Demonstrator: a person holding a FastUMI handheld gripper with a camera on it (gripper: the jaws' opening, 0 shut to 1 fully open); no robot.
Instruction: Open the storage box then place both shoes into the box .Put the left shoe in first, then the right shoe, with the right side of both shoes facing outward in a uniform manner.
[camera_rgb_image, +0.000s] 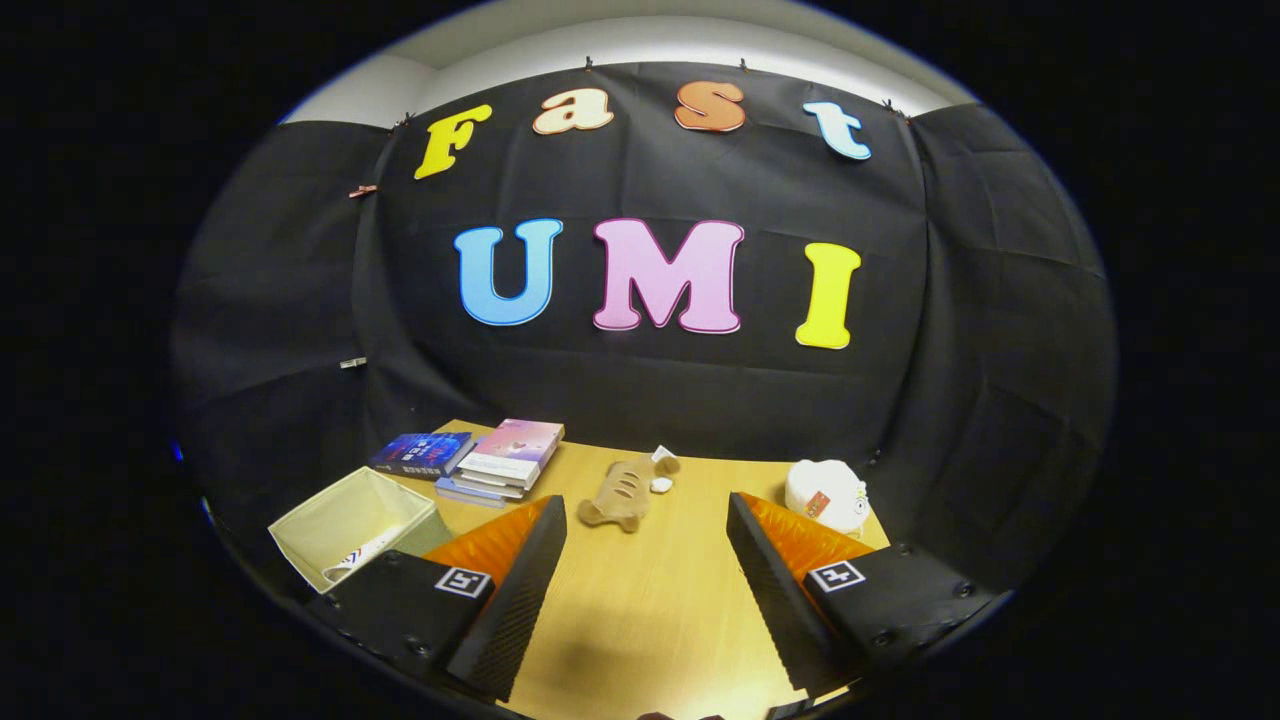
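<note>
While the storage box (350, 525) sits open-topped at the table's (640, 620) left edge, just beside my left finger, I see a tan shoe (618, 495) lying beyond the fingers. My gripper (645, 590) stands wide apart, holding nothing. Books (490, 458) lie behind the box; a white object (825, 495) rests at the far right.

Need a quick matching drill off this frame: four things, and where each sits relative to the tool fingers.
1. storage box
2. books
3. tan shoe
4. white round item

a. beyond the right finger
b. ahead of the open gap
c. beside the left finger
d. beyond the left finger, by the wall

Pairs: 1-c, 2-d, 3-b, 4-a. The tool is open, holding nothing.
</note>
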